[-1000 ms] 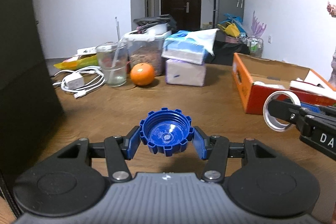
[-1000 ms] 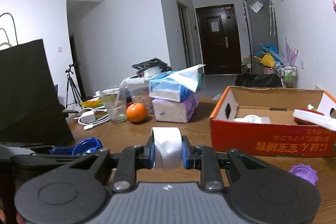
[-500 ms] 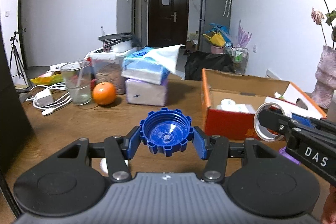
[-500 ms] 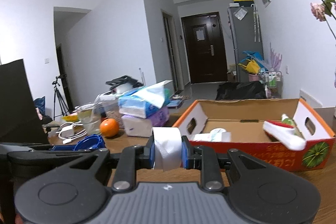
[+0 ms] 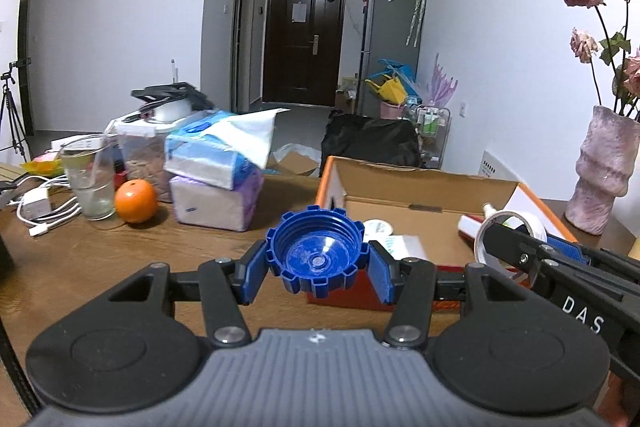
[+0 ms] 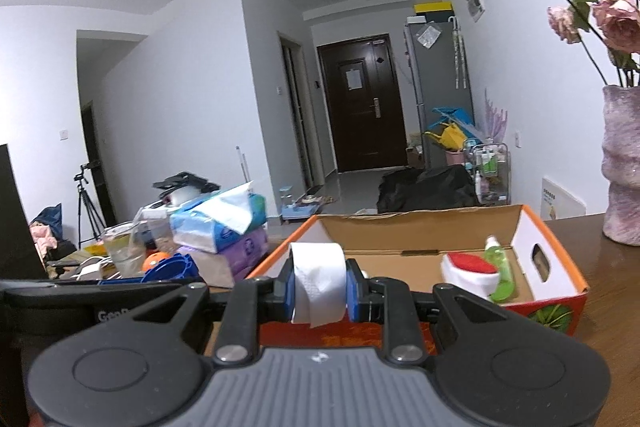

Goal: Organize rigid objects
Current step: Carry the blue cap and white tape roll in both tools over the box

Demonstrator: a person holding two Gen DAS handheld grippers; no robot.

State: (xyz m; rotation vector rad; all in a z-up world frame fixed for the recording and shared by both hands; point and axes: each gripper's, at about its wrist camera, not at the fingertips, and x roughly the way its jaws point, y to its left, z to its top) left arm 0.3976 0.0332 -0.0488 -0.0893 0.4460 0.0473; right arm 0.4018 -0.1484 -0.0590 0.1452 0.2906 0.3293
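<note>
My left gripper [image 5: 316,263] is shut on a blue ribbed bottle cap [image 5: 318,257], its hollow side facing the camera, held just in front of the orange cardboard box [image 5: 420,183]. My right gripper [image 6: 320,289] is shut on a white tape roll [image 6: 318,285], right at the near wall of the same box [image 6: 556,259]. In the left wrist view the tape roll [image 5: 504,227] and right gripper show at the right edge. The box holds a green bottle [image 6: 496,267], a red and white item [image 6: 468,271] and small white items [image 5: 400,243].
On the brown wooden table [image 5: 120,255] stand tissue packs [image 5: 216,179], an orange [image 5: 135,201], a glass [image 5: 88,179], a white charger with cables [image 5: 38,205] and a lidded container. A pink vase with dried roses [image 5: 604,171] stands right of the box.
Both grippers have moved right across the table toward the orange box, still holding the cap and the tape roll. The box now sits directly ahead; the purple cap and black bag have left the views.
</note>
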